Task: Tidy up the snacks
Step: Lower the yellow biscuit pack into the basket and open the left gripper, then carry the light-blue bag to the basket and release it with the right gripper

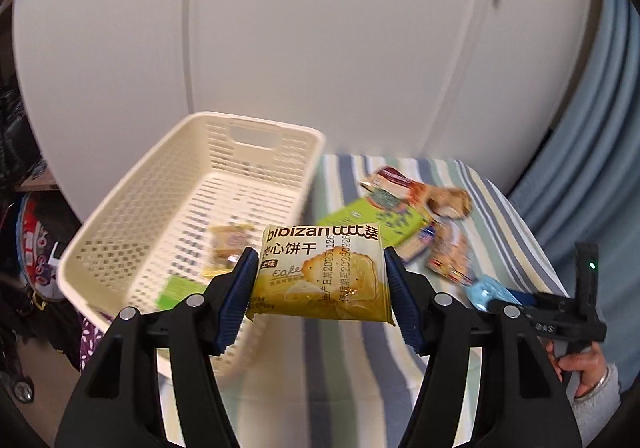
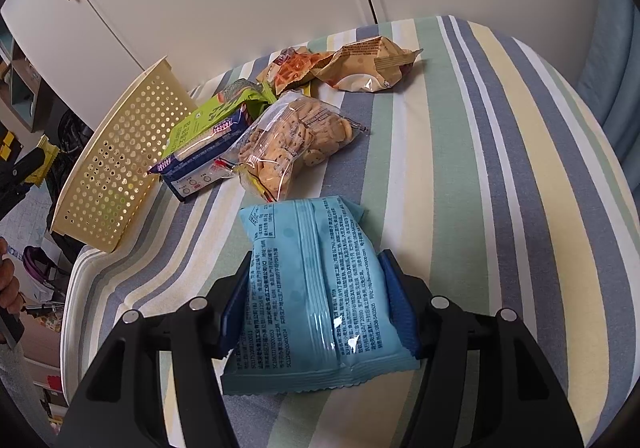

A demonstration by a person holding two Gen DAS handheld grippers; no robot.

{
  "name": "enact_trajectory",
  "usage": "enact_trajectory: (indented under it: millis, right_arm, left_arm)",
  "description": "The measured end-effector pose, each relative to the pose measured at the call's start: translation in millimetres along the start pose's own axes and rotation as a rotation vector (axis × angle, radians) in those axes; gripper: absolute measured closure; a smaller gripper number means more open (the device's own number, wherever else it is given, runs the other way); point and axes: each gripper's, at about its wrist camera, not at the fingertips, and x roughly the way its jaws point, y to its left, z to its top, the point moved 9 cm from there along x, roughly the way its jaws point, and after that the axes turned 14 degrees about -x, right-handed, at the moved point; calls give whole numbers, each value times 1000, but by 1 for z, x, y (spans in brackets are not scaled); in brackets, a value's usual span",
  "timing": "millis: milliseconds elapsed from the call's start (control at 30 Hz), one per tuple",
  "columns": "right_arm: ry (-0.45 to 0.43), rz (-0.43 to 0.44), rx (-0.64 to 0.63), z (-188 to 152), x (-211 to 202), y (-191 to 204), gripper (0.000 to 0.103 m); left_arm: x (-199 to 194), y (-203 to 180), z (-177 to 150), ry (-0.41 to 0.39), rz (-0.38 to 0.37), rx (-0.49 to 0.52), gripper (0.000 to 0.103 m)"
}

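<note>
My left gripper is shut on a yellow cracker packet, held in the air at the near right corner of a cream perforated basket. Inside the basket lie a small yellow packet and a green packet. My right gripper is shut on a light blue snack packet just over the striped cloth. In the left wrist view, the right gripper and its blue packet show at the far right.
A pile of snacks lies on the cloth beside the basket: a green box, a blue-and-white packet, a clear bag of biscuits and brown wrappers. White cupboard doors stand behind. A hand holds the right gripper.
</note>
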Motion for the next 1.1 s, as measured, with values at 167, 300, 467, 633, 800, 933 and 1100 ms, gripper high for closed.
enact_trajectory:
  millis: [167,300,467,633,800,933,1100]
  right_arm:
    - [1,-3,-2,-1,0,1,43]
    - [3,-5,-4,-1,1,0,43]
    - [5,-10,-6,-1,1,1,43]
    - [7,-12,-8,-1,1,1,43]
    - [5,-9,-4,-1,1,1,43]
    - [-3,-4,1,-1,-1,0,43]
    - [-15,-4,1,-1,-5,0,43]
  left_arm:
    - [0,39,19,-42,82,-46,39]
    - [3,66,27,-53,122,-99,28]
    - [5,86,23,-67,154,-154,8]
    - [6,90,16,-75,170,-175,8]
    - [-1,83,11,-123,200,-141,7]
    - [-10,70,7,-171,224,-94,3]
    - [-17,47,-4,-201,215,-53,3]
